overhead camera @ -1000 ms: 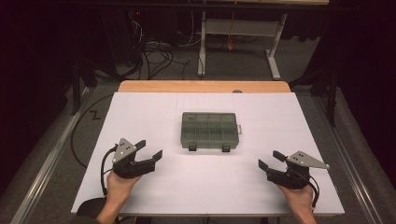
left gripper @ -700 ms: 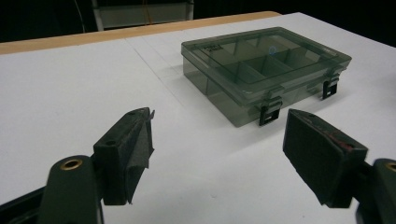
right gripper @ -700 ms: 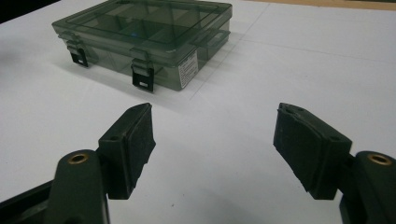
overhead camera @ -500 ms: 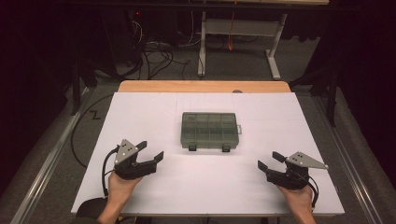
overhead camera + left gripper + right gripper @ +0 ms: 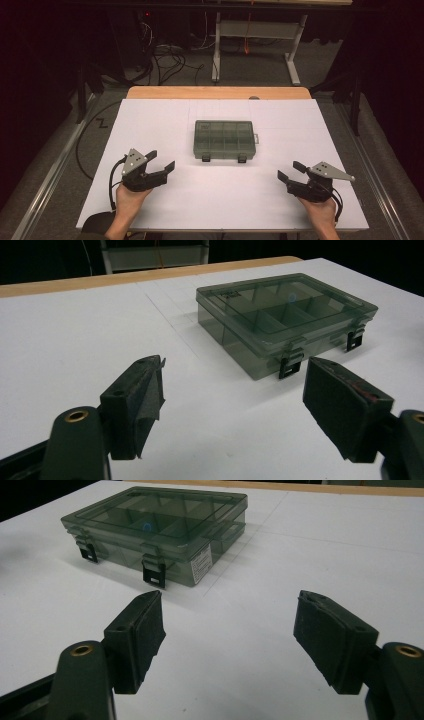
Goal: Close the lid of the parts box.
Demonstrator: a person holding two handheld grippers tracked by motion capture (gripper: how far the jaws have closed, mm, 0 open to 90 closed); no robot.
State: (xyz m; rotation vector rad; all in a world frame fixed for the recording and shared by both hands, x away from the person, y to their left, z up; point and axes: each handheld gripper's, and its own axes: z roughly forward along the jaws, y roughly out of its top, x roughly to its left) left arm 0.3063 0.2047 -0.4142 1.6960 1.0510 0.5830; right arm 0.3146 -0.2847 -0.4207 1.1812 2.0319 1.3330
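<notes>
A dark room with cables and a metal frame on the floor lies beyond the white table (image 5: 165, 200), whose far edge shows a strip of bare wood. I see a smoky clear box (image 5: 224, 140) lying flat at the middle of the table, lid shut, its two black latches (image 5: 205, 158) on the near side and a small handle on its right end. Dividers show through the lid, and in the right gripper view a small blue thing (image 5: 146, 527) sits in one compartment. My left gripper (image 5: 161, 162) is at the near left, held in a hand (image 5: 130, 198), jaws spread wide with nothing between them, aimed right and far toward the box. My right gripper (image 5: 290, 170) is at the near right, in the other hand (image 5: 321, 210), jaws likewise spread and empty, aimed left and far. Both grippers are well apart from the box, which lies between them and farther off.
</notes>
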